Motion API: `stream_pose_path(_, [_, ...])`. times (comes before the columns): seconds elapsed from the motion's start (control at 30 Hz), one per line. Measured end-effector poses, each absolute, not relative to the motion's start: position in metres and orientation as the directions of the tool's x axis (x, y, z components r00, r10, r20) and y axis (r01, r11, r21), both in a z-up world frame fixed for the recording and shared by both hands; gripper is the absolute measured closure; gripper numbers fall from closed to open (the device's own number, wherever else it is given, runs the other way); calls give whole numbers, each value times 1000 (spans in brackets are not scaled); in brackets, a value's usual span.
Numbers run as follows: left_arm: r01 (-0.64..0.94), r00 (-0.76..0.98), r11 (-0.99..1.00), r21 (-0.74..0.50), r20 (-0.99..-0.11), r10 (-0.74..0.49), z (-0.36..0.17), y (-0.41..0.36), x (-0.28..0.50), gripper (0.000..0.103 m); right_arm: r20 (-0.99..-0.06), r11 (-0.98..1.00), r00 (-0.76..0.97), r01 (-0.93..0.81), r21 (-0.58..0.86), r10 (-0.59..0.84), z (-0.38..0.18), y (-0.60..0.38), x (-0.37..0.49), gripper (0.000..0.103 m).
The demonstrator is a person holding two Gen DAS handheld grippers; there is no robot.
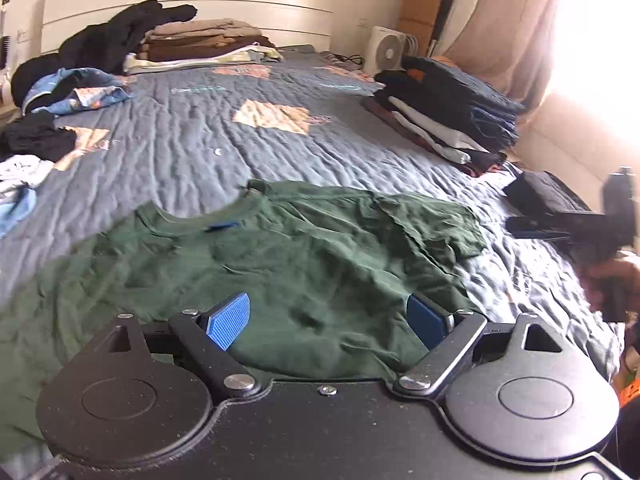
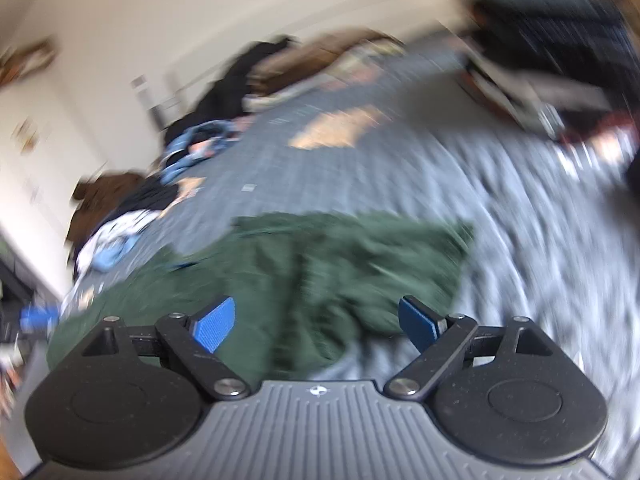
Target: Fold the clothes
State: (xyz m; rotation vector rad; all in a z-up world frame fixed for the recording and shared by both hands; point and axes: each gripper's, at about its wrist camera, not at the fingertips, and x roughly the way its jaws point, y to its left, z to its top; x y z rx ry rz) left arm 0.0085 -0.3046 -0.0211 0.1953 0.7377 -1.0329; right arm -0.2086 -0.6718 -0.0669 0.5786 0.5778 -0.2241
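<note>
**Left wrist view: shirt ahead of both spread tongs**

Left wrist view: left gripper (image 1: pixel 328 322) spread, empty, over the green T-shirt (image 1: pixel 280 264); collar (image 1: pixel 208 222) far-left, hem nearest.

Right wrist view, blurred: right gripper (image 2: pixel 316 326) spread, empty, at the shirt's right edge.

Open middle of the bed, clutter along its edges

The grey quilt (image 1: pixel 192 128) lies bare across the bed's middle, giving clear passage between the green T-shirt (image 1: pixel 280 264) at the near edge and the headboard end. The right edge is blocked by a tall stack of folded clothes (image 1: pixel 448 116), with a small black bundle (image 1: pixel 540 196) just nearer. At the headboard edge sit a folded brown pile (image 1: pixel 204 44) and a heap of dark garments (image 1: pixel 100 48); loose blue and black clothes (image 1: pixel 64 96) crowd the left edge. The right wrist view is too blurred to add more.
</note>
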Motion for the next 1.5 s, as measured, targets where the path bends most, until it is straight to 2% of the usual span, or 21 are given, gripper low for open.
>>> stream_pose_path(0.13, [816,295,522,-249,-597,-746,-31,-280,-3,16,-586,778,808,405,480,-60,-90,-715,-211,14])
stream_pose_path(0.23, [781,309,529,-332,-530,-790,-48,-264,-3,13,-568,734,821,426,529,-67,-102,-745,-219,14])
stream_pose_path(0.37, [718,312,550,-427,-509,-802,-66,-267,8,13,-554,700,830,432,569,-62,-119,-756,-220,14])
stream_pose_path(0.43, [760,272,520,-390,-536,-799,-64,-280,6,13,-542,689,839,423,589,-52,-126,-758,-220,14])
stream_pose_path(0.47, [781,279,505,-367,-518,-809,-62,-281,1,13,-533,686,845,413,599,-43,-128,-756,-219,14])
stream_pose_path(0.53, [799,277,475,-369,-475,-835,-60,-279,-4,13,-528,676,849,394,623,-8,-133,-755,-211,14])
stream_pose_path(0.73, [771,263,492,-406,-500,-825,-78,-277,0,13,-565,707,825,387,592,21,-142,-750,-183,17])
stream_pose_path(0.77, [770,266,496,-401,-504,-822,-79,-276,1,13,-561,702,828,387,598,21,-141,-749,-182,26])
stream_pose_path(0.8, [768,267,498,-403,-506,-820,-81,-276,3,13,-556,695,831,387,606,21,-141,-749,-181,62])
stream_pose_path(0.83, [763,266,502,-408,-508,-819,-82,-276,6,13,-550,688,835,387,613,21,-140,-749,-181,88])
stream_pose_path(0.87, [757,271,507,-412,-508,-817,-83,-275,8,13,-545,682,838,387,621,21,-139,-749,-180,101])
stream_pose_path(0.97, [739,288,523,-424,-504,-814,-82,-273,15,13,-526,677,851,384,628,6,-129,-749,-181,102])
stream_pose_path(1.1, [727,296,524,-443,-487,-822,-78,-268,20,13,-490,759,863,401,512,-125,-77,-749,-193,102])
stream_pose_path(1.17, [729,295,521,-443,-483,-824,-75,-268,20,13,-511,825,844,401,398,-164,-56,-744,-187,102])
stream_pose_path(1.23, [732,293,522,-438,-490,-821,-75,-268,21,13,-575,863,794,417,284,-195,-49,-740,-175,102])
stream_pose_path(1.33, [734,290,534,-420,-518,-805,-75,-269,23,13,-713,856,683,455,245,-159,-72,-751,-157,102])
stream_pose_path(1.4, [739,296,545,-397,-535,-791,-73,-266,25,13,-775,848,617,478,226,-141,-89,-755,-154,99])
stream_pose_path(1.47, [749,308,551,-369,-542,-782,-69,-262,28,13,-757,841,646,461,284,-98,-88,-755,-162,91])
stream_pose_path(1.5, [765,309,546,-341,-549,-776,-65,-260,32,10,-739,838,669,445,316,-77,-85,-754,-165,80])
